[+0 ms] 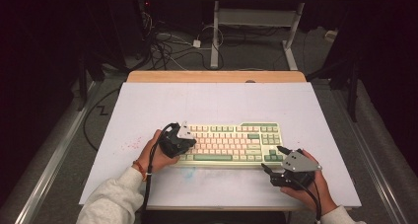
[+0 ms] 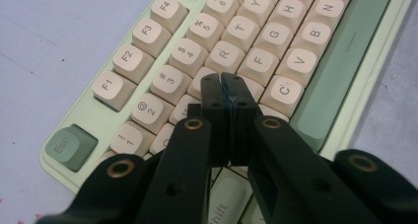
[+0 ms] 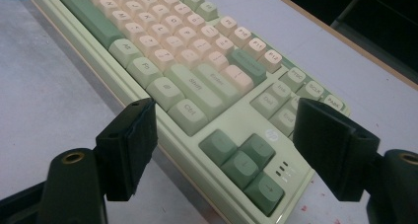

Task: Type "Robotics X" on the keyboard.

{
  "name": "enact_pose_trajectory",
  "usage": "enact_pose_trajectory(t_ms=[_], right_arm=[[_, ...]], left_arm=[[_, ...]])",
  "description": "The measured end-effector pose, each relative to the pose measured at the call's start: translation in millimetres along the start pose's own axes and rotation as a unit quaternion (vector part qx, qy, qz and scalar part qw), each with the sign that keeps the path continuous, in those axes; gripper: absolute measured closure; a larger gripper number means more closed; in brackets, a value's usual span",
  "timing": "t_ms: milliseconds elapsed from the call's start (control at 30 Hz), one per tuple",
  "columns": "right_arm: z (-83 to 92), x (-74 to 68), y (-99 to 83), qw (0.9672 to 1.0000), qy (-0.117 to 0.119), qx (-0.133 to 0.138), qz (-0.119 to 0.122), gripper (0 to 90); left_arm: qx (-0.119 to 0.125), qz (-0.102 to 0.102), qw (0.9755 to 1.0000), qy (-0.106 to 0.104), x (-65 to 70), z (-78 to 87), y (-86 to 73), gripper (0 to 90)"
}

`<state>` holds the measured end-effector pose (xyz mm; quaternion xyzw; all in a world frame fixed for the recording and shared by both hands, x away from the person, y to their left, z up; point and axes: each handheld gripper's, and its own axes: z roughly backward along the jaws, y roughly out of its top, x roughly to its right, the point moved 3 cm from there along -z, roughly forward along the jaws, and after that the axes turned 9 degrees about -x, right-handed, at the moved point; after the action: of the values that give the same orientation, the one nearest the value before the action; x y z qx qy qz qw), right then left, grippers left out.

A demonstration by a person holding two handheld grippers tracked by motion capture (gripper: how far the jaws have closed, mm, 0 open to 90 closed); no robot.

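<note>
- A person sits at a white table (image 1: 148,105), forearms in pale sleeves coming in from the near edge, a gripper in each hand.
- The left hand (image 1: 156,152) angles its gripper (image 1: 183,141) forward and down over the left end of the keyboard (image 1: 231,144).
- The right hand (image 1: 311,184) holds its gripper (image 1: 273,160) low, pointing towards the keyboard's near right corner.
- In the left gripper view, the left gripper (image 2: 226,88) has its two black jaws pressed flat together with nothing between them.
- Their joined tip sits down among the letter keys, between the R and F keys beyond it and the 3 key at its side; whether it presses a key I cannot tell.
- In the right gripper view, the right gripper (image 3: 231,123) has its jaws spread wide and empty.
- The keyboard's (image 3: 162,71) corner with the arrow keys (image 3: 244,162) lies between the jaws; the pads do not touch it.
- The keyboard (image 2: 256,46) lies flat near the middle of the table, long side towards the person.
- It has a pale green case, cream letter keys, and darker green keys: Esc (image 2: 69,144), the space bar (image 2: 340,61), Shift, Ctrl and the arrows.
</note>
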<state>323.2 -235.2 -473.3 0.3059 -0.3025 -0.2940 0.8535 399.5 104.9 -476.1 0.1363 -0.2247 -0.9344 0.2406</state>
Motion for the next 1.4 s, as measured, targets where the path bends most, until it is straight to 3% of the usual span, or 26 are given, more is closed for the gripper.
enact_pose_trajectory(t_ms=[800, 900, 1400], right_arm=[[-1.2, -1.0, -0.4, 1.0, 0.0, -0.004, 0.004, 25.4], [-0.3, 0.1, 0.1, 0.9999, -0.013, -0.002, 0.007, 25.4], [0.4, 1.0, -0.3, 0.9999, -0.014, -0.002, 0.005, 25.4]], left_arm=[[-0.008, -0.006, 0.9999, 0.003, 1.3, -2.2, -1.7, 86.7], [0.001, -0.008, 1.0, 0.005, 1.2, -3.3, -2.9, 87.6], [0.03, -0.014, 0.9992, 0.02, 5.9, 15.7, 0.8, 85.8]])
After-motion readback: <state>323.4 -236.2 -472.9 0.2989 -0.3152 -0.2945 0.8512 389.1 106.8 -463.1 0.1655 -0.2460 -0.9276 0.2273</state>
